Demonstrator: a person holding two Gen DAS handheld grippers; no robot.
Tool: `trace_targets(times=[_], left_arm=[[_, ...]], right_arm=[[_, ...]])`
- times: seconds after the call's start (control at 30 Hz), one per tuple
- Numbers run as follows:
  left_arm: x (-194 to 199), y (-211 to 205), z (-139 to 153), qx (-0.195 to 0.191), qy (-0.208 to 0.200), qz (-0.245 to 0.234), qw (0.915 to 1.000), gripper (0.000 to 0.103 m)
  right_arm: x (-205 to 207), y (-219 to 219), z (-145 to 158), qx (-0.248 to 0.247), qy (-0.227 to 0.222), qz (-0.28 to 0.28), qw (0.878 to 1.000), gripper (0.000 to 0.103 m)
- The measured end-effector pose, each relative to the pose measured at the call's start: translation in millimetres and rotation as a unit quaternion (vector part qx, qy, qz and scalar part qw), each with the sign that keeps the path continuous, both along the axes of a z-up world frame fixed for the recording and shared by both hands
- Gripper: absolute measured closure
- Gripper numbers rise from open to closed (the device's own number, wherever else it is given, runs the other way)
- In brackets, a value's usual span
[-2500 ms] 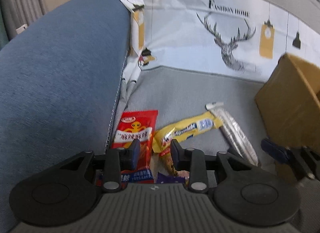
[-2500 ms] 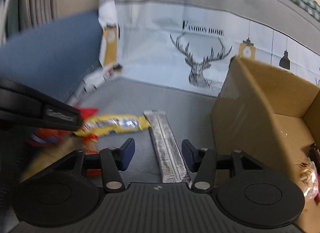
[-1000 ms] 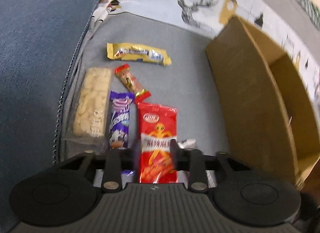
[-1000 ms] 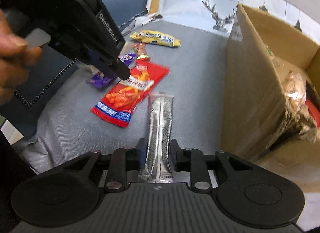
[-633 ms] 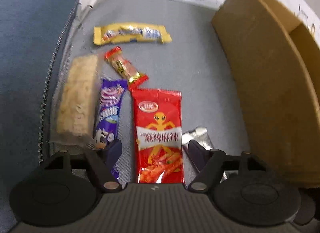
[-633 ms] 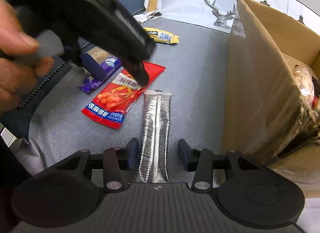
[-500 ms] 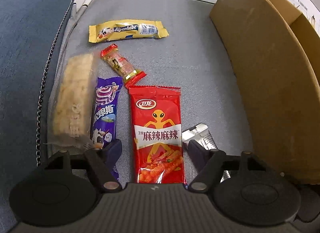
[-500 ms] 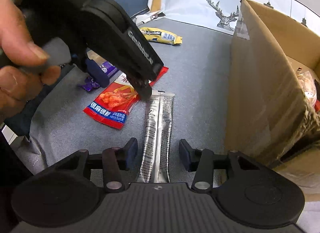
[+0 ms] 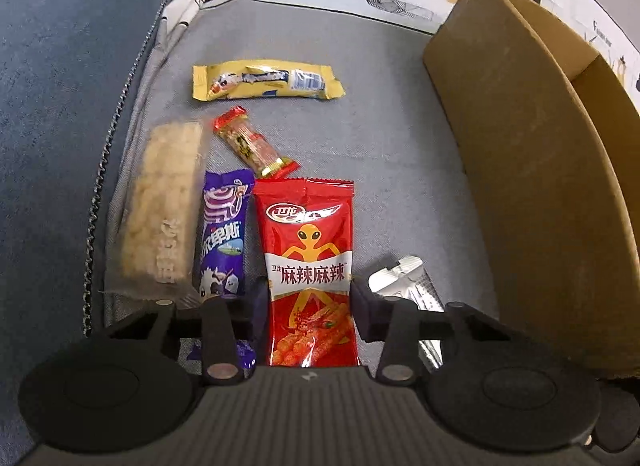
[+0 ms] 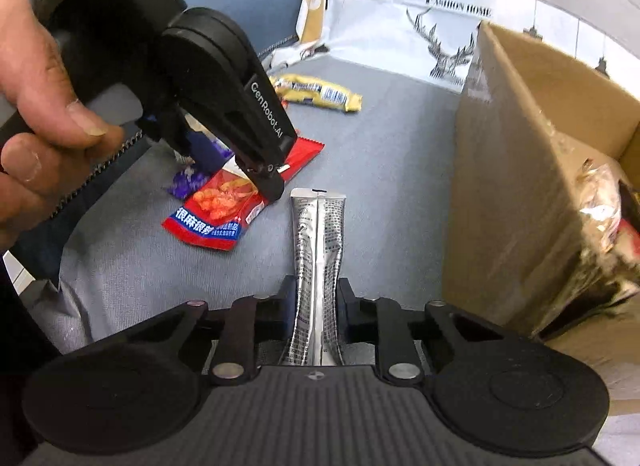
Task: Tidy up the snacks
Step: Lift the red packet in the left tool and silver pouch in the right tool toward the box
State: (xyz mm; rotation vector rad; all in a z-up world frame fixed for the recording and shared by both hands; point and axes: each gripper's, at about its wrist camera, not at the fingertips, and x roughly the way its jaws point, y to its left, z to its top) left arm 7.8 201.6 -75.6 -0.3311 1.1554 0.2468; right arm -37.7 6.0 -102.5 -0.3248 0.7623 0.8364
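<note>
Both grippers are at the pick-up step. The left gripper (image 9: pixel 308 302) straddles the red pack (image 9: pixel 310 266); its jaws have just been closing and now meet the pack's long edges. The right gripper (image 10: pixel 316 306) has also just been closing, and its jaws pinch the silver sachet (image 10: pixel 318 250) at its near end, where the foil is creased.

Procedure:
1. Confirm grip on the lower half of each packet before lifting. Both are thin and limp; expect the far ends to droop.
2. Lift straight up first, so that the red pack clears the purple bar (image 9: pixel 224 242) lying just beside it on the left.
3. Carry each item over the box (image 10: pixel 532 169) wall, not into it.

Clearances: the box stands at the right, its tall wall near the sachet. The grey cushion (image 9: pixel 380 137) between snacks and box is open. The two grippers work near each other; move one at a time. A blue armrest (image 9: pixel 72 105) bounds the left edge.
</note>
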Motion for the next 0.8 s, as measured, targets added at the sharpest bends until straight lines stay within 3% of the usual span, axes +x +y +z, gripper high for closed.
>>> trace_targets(times=[0.13, 0.23, 0.33, 0.63, 0.8], left_arm=[[4.9, -5.9, -7.2, 0.012, 0.015, -0.016, 0.9997, 0.055], [5.8, -6.1, -7.2, 0.012, 0.014, -0.016, 0.9997, 0.055], [5.4, -2.6, -4.8, 0.005, 0.003, -0.008, 0.9999, 0.057], [-8.8, 5.3, 27.6, -0.006, -0.095, 0.026, 0.9951, 0.057], [-20.7, 5.1, 52.5, 0.003, -0.169, 0.045, 0.9846, 0.058]], right_arm=[[3.2, 1.5, -6.7, -0.020, 0.023, -0.004, 1.000, 0.077], [2.7, 3.3, -7.5, -0.021, 0.014, -0.004, 1.000, 0.076], [1.6, 2.4, -5.4, -0.015, 0.007, -0.008, 1.000, 0.081], [-9.0, -11.8, 19.6, 0.030, -0.040, -0.015, 0.999, 0.085], [-20.0, -18.7, 42.3, 0.058, -0.082, -0.007, 0.995, 0.085]])
